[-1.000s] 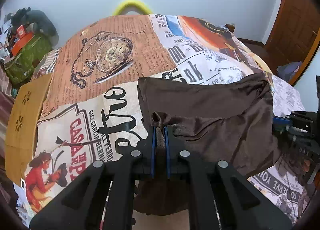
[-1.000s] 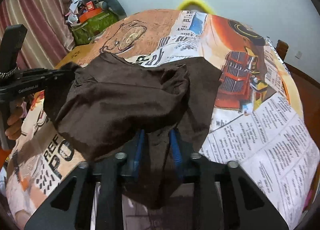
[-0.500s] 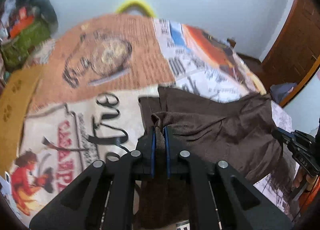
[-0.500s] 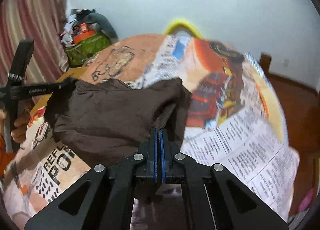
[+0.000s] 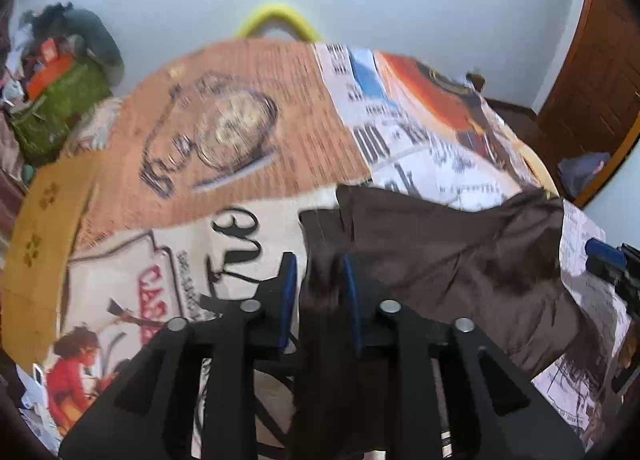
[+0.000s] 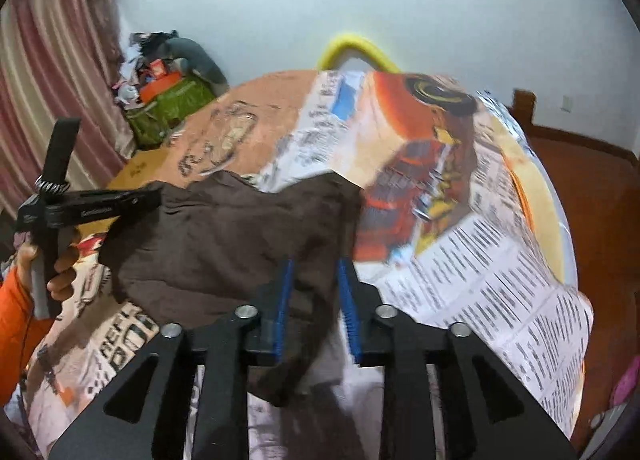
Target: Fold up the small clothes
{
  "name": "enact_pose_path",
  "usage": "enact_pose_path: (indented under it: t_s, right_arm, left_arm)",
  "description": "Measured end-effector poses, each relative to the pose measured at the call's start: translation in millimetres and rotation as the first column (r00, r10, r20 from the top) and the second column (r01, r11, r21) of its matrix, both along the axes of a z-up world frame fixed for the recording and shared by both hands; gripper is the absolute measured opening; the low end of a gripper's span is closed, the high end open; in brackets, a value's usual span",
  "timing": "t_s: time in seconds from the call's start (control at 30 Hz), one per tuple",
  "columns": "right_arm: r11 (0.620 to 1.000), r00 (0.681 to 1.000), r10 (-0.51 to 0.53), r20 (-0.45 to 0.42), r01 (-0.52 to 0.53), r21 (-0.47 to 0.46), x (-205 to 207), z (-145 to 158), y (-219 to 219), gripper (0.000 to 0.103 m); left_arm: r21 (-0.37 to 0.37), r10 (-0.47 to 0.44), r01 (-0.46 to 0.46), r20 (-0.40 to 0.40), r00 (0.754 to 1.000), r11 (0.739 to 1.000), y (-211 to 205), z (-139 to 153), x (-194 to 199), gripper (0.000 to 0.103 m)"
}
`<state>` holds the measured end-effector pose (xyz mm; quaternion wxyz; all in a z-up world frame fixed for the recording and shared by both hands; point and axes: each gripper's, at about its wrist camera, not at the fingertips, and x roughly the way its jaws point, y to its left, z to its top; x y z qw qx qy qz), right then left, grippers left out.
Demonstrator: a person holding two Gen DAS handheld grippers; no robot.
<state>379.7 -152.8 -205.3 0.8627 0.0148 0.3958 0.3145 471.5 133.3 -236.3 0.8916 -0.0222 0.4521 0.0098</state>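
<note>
A small dark brown garment (image 5: 432, 256) lies folded on a table covered by a printed newspaper-pattern cloth (image 5: 240, 164). It also shows in the right wrist view (image 6: 224, 248). My left gripper (image 5: 318, 284) is open, its blue-padded fingers standing either side of the garment's near left edge. My right gripper (image 6: 314, 292) is open too, with the garment's near right edge lying loose between its fingers. The left gripper also shows in the right wrist view (image 6: 108, 208), at the garment's left side, held by a hand.
A green bag (image 6: 168, 108) piled with clutter stands at the back left by a pink curtain (image 6: 52, 72). A yellow chair back (image 5: 278, 18) rises behind the table. A wooden door (image 5: 600, 72) is at the right.
Both grippers have opened and let go of the brown garment, which has dropped onto the cloth. Both have drawn back a little towards the near edge.
</note>
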Motion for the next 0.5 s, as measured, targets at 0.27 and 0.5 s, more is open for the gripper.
enact_pose_path:
  t_s: [0.27, 0.5]
  right_arm:
    - [0.994, 0.993, 0.099, -0.060, -0.102, -0.037, -3, -26, 40, 0.038]
    - [0.987, 0.990, 0.120, -0.075, -0.127, -0.097, -16, -37, 37, 0.044]
  left_arm:
    - [0.006, -0.094, 0.095, -0.033, 0.995, 0.996, -21, -11, -33, 0.059]
    - [0.012, -0.065, 0.066, -0.098, 0.993, 0.998, -1, -34, -60, 0.073]
